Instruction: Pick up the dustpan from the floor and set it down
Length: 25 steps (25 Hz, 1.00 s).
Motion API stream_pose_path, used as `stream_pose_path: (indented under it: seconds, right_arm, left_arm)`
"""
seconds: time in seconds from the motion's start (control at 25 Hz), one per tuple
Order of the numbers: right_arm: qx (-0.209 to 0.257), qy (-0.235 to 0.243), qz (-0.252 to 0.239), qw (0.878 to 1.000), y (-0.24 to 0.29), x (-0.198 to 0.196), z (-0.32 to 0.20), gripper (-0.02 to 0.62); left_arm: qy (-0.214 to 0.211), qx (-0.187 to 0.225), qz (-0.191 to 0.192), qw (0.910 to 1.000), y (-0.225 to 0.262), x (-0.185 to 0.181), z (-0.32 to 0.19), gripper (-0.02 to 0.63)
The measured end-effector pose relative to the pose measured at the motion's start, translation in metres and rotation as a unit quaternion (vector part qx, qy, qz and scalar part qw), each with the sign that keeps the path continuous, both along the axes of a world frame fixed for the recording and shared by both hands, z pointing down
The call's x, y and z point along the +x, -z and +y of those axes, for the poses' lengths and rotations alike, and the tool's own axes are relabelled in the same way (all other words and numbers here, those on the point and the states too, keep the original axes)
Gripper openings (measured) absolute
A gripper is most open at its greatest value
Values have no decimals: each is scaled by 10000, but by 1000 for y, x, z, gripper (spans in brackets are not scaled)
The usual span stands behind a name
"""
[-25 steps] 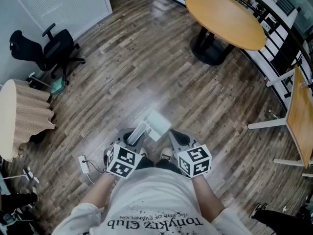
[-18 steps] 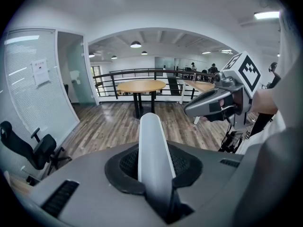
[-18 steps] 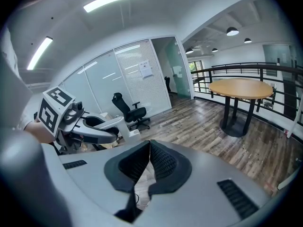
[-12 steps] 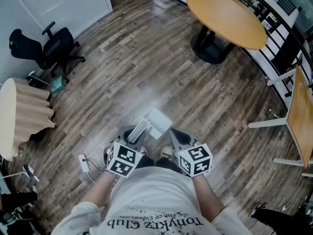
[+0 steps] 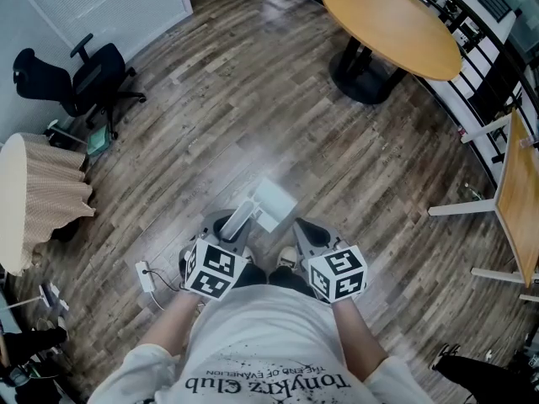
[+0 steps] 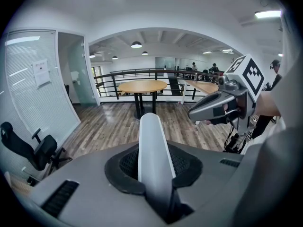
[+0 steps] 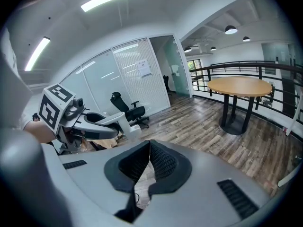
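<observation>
The dustpan (image 5: 271,203) is white, with a long pale handle (image 5: 239,220). My left gripper (image 5: 229,229) is shut on that handle and holds the pan out over the wood floor in front of the person's feet. In the left gripper view the handle (image 6: 152,157) runs straight up between the dark pads. From the right gripper view, the pan (image 7: 124,126) shows at the end of the left gripper. My right gripper (image 5: 301,229) hangs beside it to the right, apart from the pan. Its pads meet at the tips (image 7: 149,146) with nothing between them.
A round wooden table (image 5: 392,23) on a black foot stands at the far right. A black office chair (image 5: 80,82) and a pleated beige cover (image 5: 42,196) are at the left. A wooden desk (image 5: 518,200) lines the right edge. A white plug with cable (image 5: 145,278) lies by the left foot.
</observation>
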State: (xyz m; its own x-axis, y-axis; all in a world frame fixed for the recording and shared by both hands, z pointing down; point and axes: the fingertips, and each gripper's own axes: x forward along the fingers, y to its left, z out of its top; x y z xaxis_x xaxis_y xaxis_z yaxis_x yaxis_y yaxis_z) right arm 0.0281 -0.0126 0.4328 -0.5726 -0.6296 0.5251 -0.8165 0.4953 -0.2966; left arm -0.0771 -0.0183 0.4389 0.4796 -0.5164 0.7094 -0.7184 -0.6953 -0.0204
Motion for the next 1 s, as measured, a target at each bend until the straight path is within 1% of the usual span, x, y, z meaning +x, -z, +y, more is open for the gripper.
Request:
stream_pose_path:
  seconds: [0.4, 0.68, 1.0]
  right_arm:
    - [-203, -85, 11, 9998, -16, 6, -1, 25]
    - [-362, -133, 32, 9993, -32, 18, -4, 25]
    - [-570, -40, 54, 9984, -50, 13, -5, 25]
  left_arm:
    - [110, -94, -14, 9999, -17, -1, -13, 95]
    - [213, -160, -40, 9996, -48, 2, -21, 95]
    - [316, -263, -81, 9991, -84, -3, -35, 95]
